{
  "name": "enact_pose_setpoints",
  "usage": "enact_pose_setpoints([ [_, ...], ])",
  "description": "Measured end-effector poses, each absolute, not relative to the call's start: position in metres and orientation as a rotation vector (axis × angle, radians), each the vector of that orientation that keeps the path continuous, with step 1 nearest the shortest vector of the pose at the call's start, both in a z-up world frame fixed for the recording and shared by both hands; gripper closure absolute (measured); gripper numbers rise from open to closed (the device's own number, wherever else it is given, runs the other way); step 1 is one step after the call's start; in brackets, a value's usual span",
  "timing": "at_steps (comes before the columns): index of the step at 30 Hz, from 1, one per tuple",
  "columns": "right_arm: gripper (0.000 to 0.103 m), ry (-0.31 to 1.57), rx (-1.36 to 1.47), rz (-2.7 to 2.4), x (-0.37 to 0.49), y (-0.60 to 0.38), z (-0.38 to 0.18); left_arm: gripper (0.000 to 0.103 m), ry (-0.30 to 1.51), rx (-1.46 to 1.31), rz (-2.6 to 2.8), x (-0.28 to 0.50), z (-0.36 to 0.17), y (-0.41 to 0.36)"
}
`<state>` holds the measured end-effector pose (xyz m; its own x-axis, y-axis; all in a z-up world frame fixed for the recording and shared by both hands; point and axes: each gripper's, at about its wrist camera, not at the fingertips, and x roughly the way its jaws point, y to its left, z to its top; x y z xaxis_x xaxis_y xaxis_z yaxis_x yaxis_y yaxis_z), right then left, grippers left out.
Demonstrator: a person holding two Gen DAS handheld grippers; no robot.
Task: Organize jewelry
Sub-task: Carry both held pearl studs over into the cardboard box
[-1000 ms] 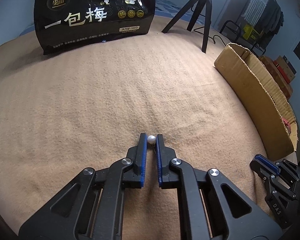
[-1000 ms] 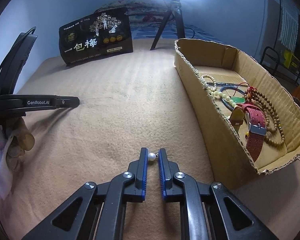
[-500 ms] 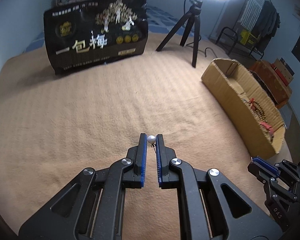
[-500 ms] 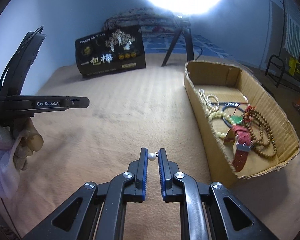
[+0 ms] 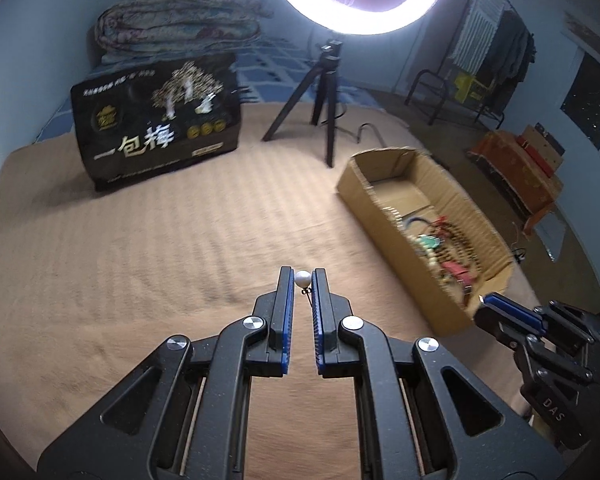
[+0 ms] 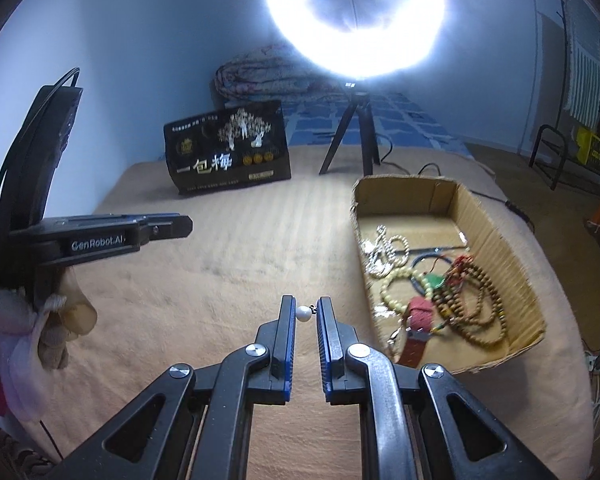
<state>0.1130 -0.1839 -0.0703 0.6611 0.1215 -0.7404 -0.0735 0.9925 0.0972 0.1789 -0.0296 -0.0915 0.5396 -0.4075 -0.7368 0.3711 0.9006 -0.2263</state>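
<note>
A tiny pearl earring [image 5: 302, 278] is pinched at the left claw [image 5: 302, 285] tips, another pearl earring [image 6: 303, 313] in the right claw [image 6: 303, 316]. Both claws are nearly closed. Light, slick and round, probably; best gripped across the bead, hook kept behind the tips.

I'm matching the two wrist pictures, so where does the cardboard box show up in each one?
Left wrist: cardboard box at right of centre, running toward the lower right.
Right wrist: cardboard box at right of centre, its beads in plain sight.
Shared landmark: the black bag stands to the box's left in both.

Left gripper [image 5: 303, 280] and right gripper [image 6: 303, 312] — both angled downward, jaws pinched nearly together, side by side.
</note>
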Motion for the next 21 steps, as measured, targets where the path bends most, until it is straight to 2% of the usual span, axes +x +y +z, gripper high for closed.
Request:
enact_pose_setpoints([
  [12,0.095,0.808,0.097,0.095,0.115,-0.23,-0.027,0.096,0.809,0.014,-0.529,0.146,-0.054,-0.084],
  [21,0.095,0.793,0.092,0.077,0.125,-0.261,-0.011,0.096,0.777,0.041,-0.565,0.135,-0.047,-0.118],
])
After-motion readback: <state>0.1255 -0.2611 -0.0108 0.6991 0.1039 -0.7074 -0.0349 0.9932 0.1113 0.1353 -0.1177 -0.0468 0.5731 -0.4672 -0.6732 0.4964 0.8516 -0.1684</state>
